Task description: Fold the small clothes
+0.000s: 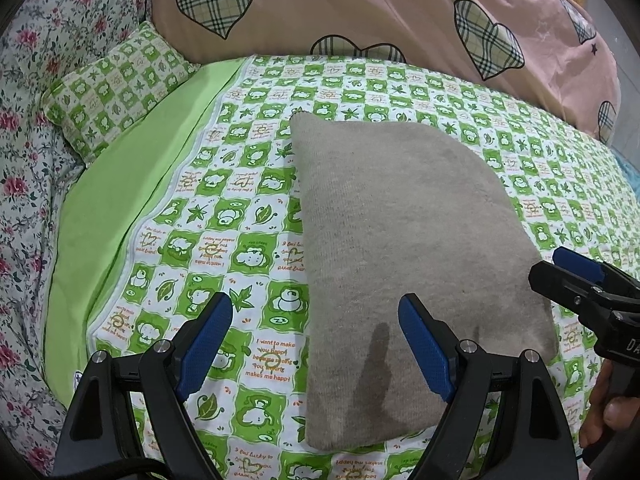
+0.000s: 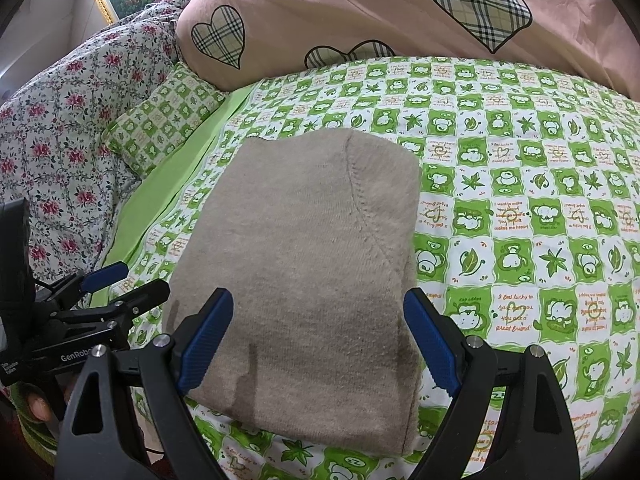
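Our left gripper (image 1: 316, 344) hangs with its blue pads spread wide and nothing between them, tilted down over the near left edge of the sweater (image 1: 400, 260). Our right gripper (image 2: 318, 340) is just as wide and just as empty, poised above the near end of the same garment. Neither one touches the cloth, as far as we can see; only their shadows fall on it.

The sweater, a beige knit, lies in a neat, thick rectangle in the middle of the bed (image 2: 520, 240), on the green and white checked sheet. Its edges look square and layered, with a seam line curving across the top face, so we judge the folding of this piece to be finished or very nearly so.

Farther off sit a small matching pillow (image 1: 116, 88), a flowered quilt (image 1: 36, 120) and a pink duvet with plaid hearts (image 1: 360, 8). We see no other small garment waiting anywhere in view.
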Tool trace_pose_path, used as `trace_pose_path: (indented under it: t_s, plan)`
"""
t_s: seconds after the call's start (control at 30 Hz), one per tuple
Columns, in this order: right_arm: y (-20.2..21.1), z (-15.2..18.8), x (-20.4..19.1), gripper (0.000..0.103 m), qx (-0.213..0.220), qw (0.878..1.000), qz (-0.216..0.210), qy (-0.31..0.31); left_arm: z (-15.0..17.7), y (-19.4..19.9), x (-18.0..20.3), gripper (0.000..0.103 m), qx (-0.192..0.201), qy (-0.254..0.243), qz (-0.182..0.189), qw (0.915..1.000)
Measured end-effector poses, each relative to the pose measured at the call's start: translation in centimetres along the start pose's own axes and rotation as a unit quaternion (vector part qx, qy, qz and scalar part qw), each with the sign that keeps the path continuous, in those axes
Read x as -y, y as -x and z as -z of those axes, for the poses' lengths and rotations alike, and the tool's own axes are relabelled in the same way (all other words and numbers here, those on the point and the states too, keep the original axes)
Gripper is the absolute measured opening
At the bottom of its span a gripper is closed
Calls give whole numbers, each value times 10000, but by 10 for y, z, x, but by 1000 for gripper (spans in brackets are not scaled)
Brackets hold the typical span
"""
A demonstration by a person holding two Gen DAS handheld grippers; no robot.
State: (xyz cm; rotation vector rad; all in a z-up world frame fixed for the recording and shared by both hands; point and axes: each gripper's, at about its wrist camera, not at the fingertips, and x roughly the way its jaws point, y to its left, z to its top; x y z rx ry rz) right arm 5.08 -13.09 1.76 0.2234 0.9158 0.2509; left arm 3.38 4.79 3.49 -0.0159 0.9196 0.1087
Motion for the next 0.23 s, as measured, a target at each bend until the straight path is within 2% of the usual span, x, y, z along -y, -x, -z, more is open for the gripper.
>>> trace_pose_path:
  t_s: [0.23]
  plan:
    - [0, 1, -1, 87, -1, 10000, -5, -11, 1, -1, 2, 86, -5, -21, -30, 10000]
